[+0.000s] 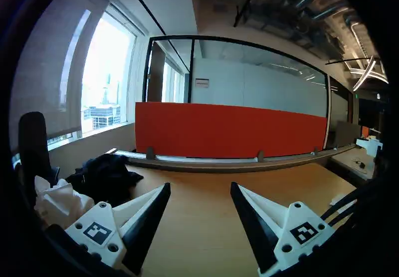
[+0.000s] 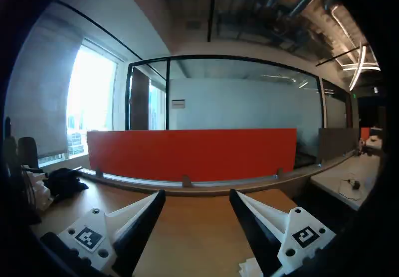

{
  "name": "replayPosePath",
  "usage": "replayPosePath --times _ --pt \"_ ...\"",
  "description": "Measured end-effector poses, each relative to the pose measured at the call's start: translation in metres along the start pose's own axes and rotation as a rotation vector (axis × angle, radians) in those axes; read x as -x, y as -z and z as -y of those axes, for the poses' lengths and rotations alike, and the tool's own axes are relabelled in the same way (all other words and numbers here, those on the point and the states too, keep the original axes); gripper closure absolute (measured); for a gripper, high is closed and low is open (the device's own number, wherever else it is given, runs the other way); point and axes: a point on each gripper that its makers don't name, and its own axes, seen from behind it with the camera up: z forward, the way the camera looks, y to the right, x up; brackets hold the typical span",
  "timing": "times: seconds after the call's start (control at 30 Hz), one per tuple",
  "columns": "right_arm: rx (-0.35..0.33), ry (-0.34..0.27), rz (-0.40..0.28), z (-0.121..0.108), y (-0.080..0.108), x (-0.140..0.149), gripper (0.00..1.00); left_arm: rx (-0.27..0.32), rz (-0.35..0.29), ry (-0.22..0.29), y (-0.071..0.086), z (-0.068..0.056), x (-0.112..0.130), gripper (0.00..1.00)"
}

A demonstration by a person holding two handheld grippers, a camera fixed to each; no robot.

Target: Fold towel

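White crumpled cloth (image 1: 57, 202) left of left hand-held gripper (image 1: 199, 190); it and right hand-held gripper (image 2: 197, 195) gape empty

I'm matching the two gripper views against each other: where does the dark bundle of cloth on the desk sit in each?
Left gripper view: the dark bundle lies at lower left on the desk.
Right gripper view: the dark bundle sits at the far left, just below mid-height.
Shared landmark: the orange divider panel behind the desk, to the bundle's right in both.
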Motion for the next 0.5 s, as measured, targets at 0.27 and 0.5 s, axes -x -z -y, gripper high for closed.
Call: replayPosePath --times 0.27,0.5 --pt "0.007 -0.007 0.007 0.005 0.0 -0.004 0.01 -0.029 -0.012 -0.015 0.004 0.013 -0.002 0.11" --pt "0.009 -0.048 0.015 0.009 0.003 -0.001 0.01 -0.052 -0.008 -0.056 0.004 0.023 0.004 0.11"
